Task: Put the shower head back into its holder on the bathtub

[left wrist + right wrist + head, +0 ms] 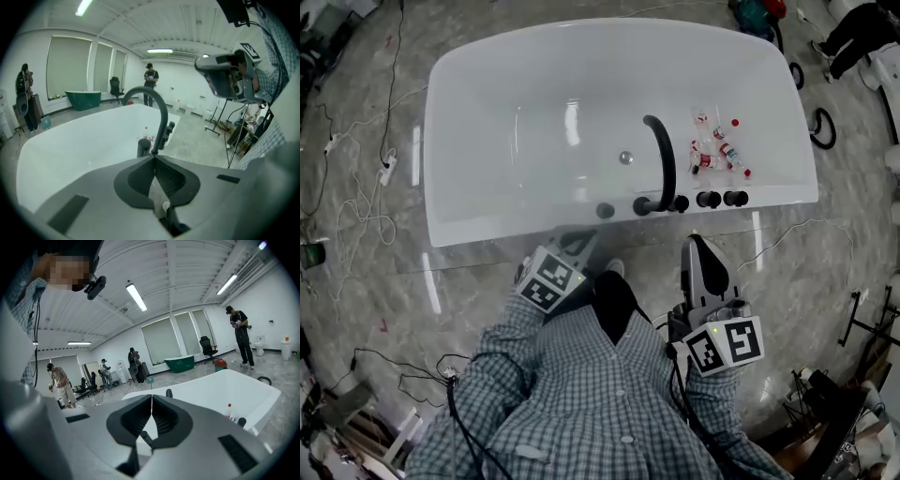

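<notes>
Grey marble floor (366, 309) under white oval bathtub (487, 112); at 6 o'clock, left gripper (578, 243) and right gripper (697, 246) had jaws pressed together (both empty).

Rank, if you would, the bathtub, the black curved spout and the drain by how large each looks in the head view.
1. bathtub: by far the largest.
2. black curved spout: a clear second.
3. drain: the smallest, a little round dot on the tub floor.
No two look alike.

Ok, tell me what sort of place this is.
Probably a lab or showroom hall, not a home bathroom: freestanding bathtub on open floor, loose cables around it, green tub and office chair by the windows.
</notes>
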Action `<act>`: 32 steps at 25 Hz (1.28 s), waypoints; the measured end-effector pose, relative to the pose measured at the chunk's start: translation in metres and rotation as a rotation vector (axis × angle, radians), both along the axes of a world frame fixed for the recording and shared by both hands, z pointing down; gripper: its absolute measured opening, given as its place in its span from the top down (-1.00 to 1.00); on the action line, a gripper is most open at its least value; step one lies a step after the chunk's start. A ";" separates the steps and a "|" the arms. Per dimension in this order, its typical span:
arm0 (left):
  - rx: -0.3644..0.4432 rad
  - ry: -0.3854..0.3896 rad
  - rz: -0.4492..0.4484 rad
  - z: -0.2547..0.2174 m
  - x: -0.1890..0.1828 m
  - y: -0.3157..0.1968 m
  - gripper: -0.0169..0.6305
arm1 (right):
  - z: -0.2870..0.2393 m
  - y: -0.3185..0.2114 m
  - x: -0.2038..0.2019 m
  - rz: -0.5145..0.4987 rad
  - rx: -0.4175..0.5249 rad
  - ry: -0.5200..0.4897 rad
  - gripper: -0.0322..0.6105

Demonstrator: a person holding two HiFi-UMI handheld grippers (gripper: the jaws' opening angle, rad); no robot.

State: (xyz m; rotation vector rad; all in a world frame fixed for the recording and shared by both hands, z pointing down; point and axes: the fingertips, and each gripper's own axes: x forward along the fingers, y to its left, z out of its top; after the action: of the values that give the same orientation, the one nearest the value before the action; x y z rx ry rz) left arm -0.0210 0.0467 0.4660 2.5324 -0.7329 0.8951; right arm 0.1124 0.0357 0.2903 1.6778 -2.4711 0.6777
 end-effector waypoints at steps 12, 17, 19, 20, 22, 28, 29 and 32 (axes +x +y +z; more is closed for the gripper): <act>0.236 0.272 -0.091 -0.175 -0.016 -0.012 0.91 | -0.063 -0.012 -0.037 -0.072 0.123 0.005 0.85; 0.372 0.350 -0.112 -0.233 -0.019 -0.023 0.91 | -0.104 -0.023 -0.036 -0.073 0.261 0.029 0.85; 0.373 0.402 -0.128 -0.246 -0.019 -0.026 0.91 | -0.116 -0.025 -0.037 -0.099 0.296 0.038 0.85; 0.350 0.424 -0.142 -0.249 -0.021 -0.026 0.91 | -0.120 -0.024 -0.038 -0.118 0.308 0.041 0.85; 0.327 0.458 -0.166 -0.257 -0.024 -0.027 0.91 | -0.127 -0.022 -0.040 -0.149 0.329 0.050 0.85; 0.371 0.482 -0.140 -0.272 -0.023 -0.029 0.91 | -0.128 -0.023 -0.035 -0.133 0.326 0.071 0.85; 0.377 0.492 -0.136 -0.272 -0.024 -0.029 0.91 | -0.127 -0.023 -0.035 -0.126 0.320 0.071 0.85; 0.397 0.496 -0.129 -0.275 -0.027 -0.033 0.91 | -0.125 -0.023 -0.038 -0.125 0.313 0.077 0.85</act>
State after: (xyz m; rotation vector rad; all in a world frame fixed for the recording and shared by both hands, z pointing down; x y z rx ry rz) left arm -0.0482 0.0132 0.1914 2.8284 -0.9607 0.0597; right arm 0.0741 0.0127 0.1656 1.5837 -2.7089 0.2163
